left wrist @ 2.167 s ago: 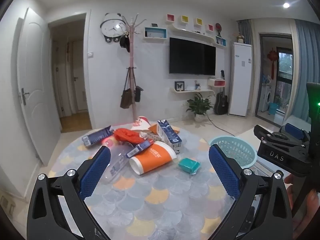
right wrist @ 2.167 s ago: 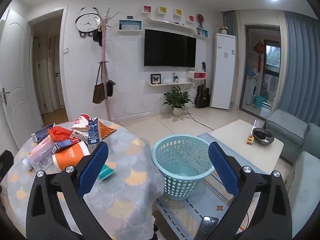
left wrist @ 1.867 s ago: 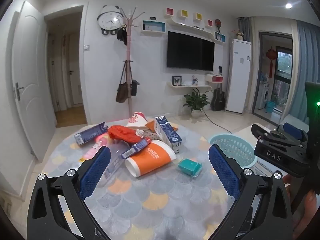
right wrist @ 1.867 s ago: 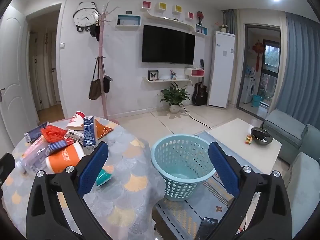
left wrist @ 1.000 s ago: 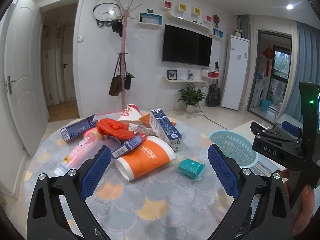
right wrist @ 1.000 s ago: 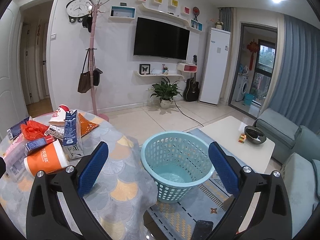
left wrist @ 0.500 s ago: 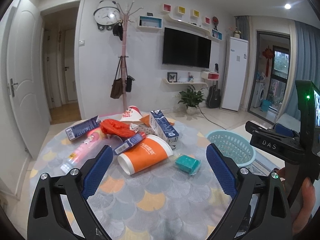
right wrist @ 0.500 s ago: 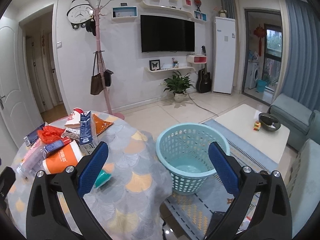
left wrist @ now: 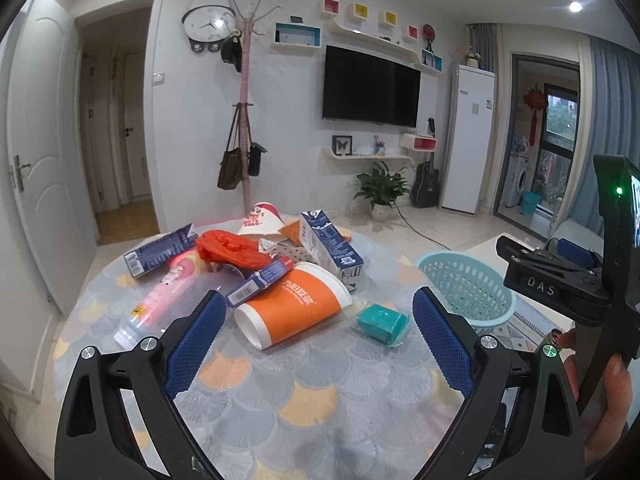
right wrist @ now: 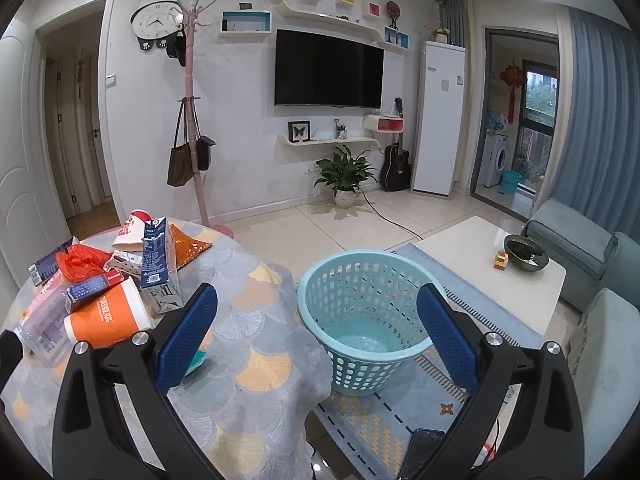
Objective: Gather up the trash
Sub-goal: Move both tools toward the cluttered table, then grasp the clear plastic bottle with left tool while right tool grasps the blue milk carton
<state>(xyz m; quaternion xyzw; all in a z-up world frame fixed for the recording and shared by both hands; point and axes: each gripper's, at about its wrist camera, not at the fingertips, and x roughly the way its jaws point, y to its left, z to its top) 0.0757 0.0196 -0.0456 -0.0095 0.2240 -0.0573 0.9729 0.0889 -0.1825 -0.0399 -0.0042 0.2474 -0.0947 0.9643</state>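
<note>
Trash lies piled on a round table (left wrist: 320, 400): an orange paper cup (left wrist: 294, 306) on its side, a teal packet (left wrist: 382, 322), a blue milk carton (left wrist: 330, 246), a red plastic bag (left wrist: 230, 248), a clear bottle (left wrist: 160, 300) and small boxes. My left gripper (left wrist: 316, 326) hangs open above the table's near side, short of the cup. My right gripper (right wrist: 318, 328) is open in the air over the light-blue basket (right wrist: 364, 312) on the floor, with nothing between its fingers. The same cup (right wrist: 106, 318) shows at the left of the right wrist view.
The basket (left wrist: 466, 290) stands on a rug right of the table. A white coffee table (right wrist: 492, 268) with a dark bowl sits beyond it, a grey sofa (right wrist: 580, 248) at the far right. A hand (left wrist: 608, 392) holds the right gripper's handle. A phone (right wrist: 420, 454) lies on the floor.
Both grippers have stayed open and drifted only slightly. The left view tilted and edged closer to the trash pile; the right view swung a little over the basket.
</note>
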